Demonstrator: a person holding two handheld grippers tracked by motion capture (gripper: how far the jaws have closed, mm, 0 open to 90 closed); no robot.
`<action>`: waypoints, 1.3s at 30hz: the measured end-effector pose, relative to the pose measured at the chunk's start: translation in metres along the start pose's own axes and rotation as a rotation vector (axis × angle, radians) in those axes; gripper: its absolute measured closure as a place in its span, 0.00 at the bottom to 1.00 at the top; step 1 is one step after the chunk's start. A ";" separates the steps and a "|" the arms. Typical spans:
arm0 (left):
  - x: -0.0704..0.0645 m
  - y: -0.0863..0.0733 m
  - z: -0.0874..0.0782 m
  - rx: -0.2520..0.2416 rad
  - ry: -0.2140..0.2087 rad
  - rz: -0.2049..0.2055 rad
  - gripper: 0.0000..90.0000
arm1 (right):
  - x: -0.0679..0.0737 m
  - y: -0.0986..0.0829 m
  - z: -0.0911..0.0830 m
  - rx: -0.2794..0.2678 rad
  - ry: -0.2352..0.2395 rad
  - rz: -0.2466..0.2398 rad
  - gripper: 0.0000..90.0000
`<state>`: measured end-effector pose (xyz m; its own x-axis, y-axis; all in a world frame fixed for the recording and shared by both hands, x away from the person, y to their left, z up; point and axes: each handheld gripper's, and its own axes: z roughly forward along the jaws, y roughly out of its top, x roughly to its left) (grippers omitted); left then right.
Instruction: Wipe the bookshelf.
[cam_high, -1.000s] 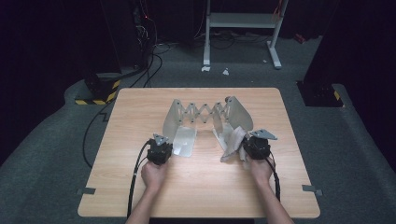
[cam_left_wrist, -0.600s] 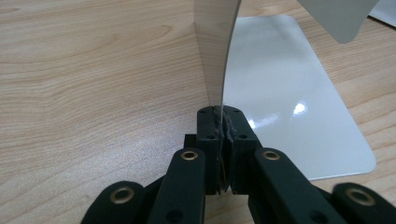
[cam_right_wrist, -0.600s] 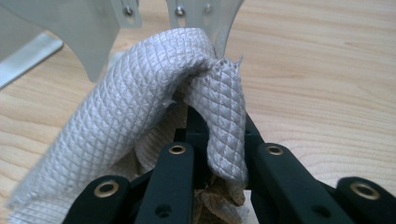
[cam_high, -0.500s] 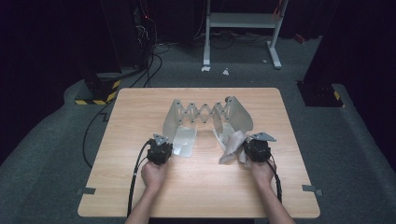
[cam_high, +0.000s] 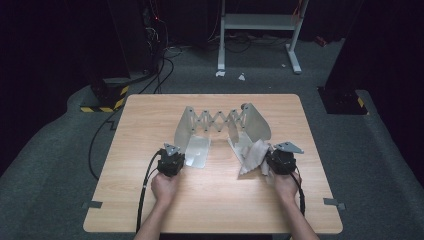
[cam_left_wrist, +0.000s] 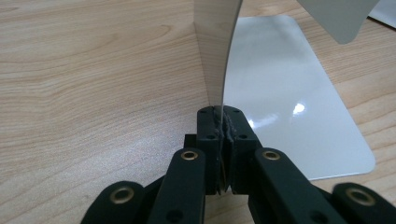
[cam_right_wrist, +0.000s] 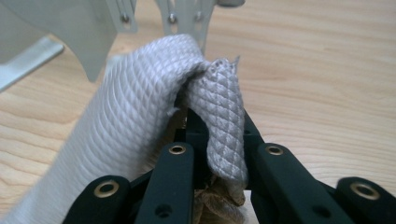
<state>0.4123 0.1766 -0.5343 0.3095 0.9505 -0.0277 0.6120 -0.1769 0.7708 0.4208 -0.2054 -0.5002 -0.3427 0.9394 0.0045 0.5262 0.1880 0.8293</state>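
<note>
While jaws clamp | cloth (cam_right_wrist: 140, 116) pinched, right gripper (cam_right_wrist: 215, 122) | draped over jaws

The table (cam_high: 150, 120) is seen from high above, facing forward; each gripper view is set close along its jaws, sharing the metal rack (cam_high: 220, 122).

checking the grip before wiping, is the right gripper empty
No, in the right gripper view the right gripper is shut on a grey woven cloth draped over its jaws.

Metal rack (cam_high: 220, 121) — expanded, grey cloth (cam_high: 251, 156) (crumpled) beside
</note>
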 end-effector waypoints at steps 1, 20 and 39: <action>0.000 0.000 0.000 0.000 0.000 0.000 0.95 | -0.002 0.002 -0.004 -0.010 0.001 0.002 0.91; 0.000 0.000 0.000 -0.001 -0.002 -0.003 0.95 | -0.014 0.036 -0.042 -0.150 0.036 0.040 0.91; 0.000 0.000 0.000 0.000 -0.001 -0.002 0.95 | -0.016 0.078 -0.035 -0.140 0.048 -0.017 0.91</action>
<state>0.4122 0.1767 -0.5343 0.3096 0.9504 -0.0299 0.6126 -0.1753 0.7708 0.4405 -0.2161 -0.4165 -0.3892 0.9210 0.0143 0.4075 0.1583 0.8994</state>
